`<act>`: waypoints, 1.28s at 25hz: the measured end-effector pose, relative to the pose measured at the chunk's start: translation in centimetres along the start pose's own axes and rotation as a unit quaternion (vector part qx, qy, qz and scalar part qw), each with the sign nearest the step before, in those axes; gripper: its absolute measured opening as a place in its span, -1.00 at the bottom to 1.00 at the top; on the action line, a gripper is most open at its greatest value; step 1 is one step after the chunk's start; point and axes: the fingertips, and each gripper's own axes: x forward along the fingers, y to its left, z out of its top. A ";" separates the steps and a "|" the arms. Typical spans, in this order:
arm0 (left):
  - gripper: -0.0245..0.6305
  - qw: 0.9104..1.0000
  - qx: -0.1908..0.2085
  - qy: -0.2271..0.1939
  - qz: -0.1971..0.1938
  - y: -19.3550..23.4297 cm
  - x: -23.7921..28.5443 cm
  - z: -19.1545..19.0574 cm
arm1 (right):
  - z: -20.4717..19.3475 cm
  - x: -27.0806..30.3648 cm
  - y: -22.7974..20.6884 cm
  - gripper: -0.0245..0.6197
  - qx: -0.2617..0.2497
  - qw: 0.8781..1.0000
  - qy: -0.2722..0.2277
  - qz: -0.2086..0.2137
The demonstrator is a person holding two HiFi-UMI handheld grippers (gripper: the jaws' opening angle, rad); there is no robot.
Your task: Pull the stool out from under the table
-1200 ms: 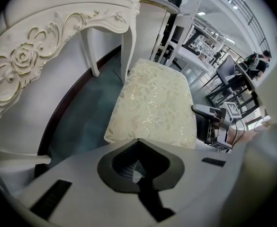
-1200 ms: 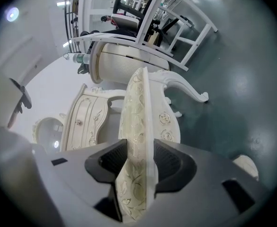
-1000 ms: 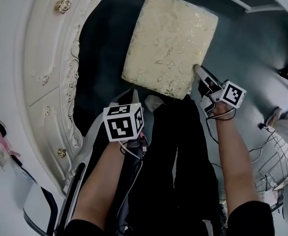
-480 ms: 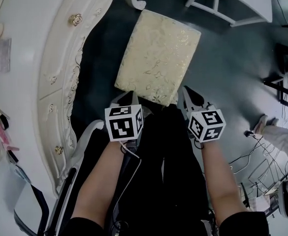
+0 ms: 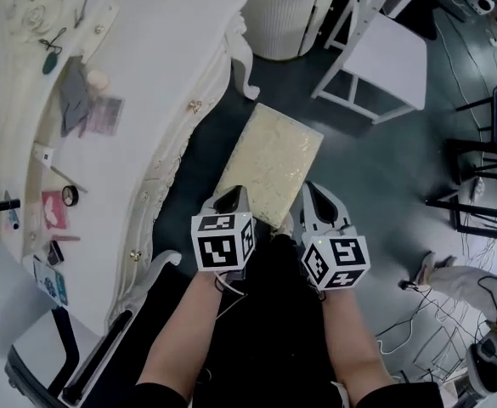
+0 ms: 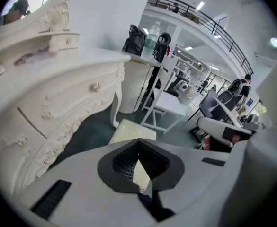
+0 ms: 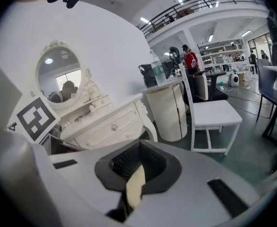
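Observation:
The stool (image 5: 269,160), with a cream patterned cushion, stands on the dark floor beside the white dressing table (image 5: 146,75), out from under it. Both grippers hover side by side over its near edge, and I see neither touching it. My left gripper (image 5: 231,201) is shut with nothing held; in the left gripper view the stool (image 6: 131,130) lies ahead beyond the closed tips. My right gripper (image 5: 312,195) is shut too. In the right gripper view a cream sliver of the stool (image 7: 136,183) shows through the gap behind the jaws, with the dressing table (image 7: 105,122) beyond.
A white chair (image 5: 388,58) and a ribbed white bin (image 5: 282,11) stand past the stool. Black frames (image 5: 477,177) and loose cables (image 5: 435,313) lie on the floor at the right. A black seat (image 5: 61,364) is at the lower left beside my legs.
The right gripper left the stool's near right corner and closed. Both grippers now sit side by side, and the view has pulled back so the stool looks smaller and farther.

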 end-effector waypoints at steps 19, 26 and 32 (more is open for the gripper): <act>-0.92 0.954 -0.052 -0.284 0.076 3.1 -30.2 18.6 | 24.2 -6.6 28.8 -0.90 -0.148 0.957 -0.116 0.220; -0.92 0.913 -0.096 -0.365 0.156 9.5 -39.6 20.1 | 26.8 -7.4 38.7 -0.90 -0.211 0.918 -0.127 0.310; -0.92 0.872 -0.105 -0.401 0.262 13.9 -46.8 17.2 | 26.7 -8.5 45.3 -0.90 -0.234 0.888 -0.133 0.373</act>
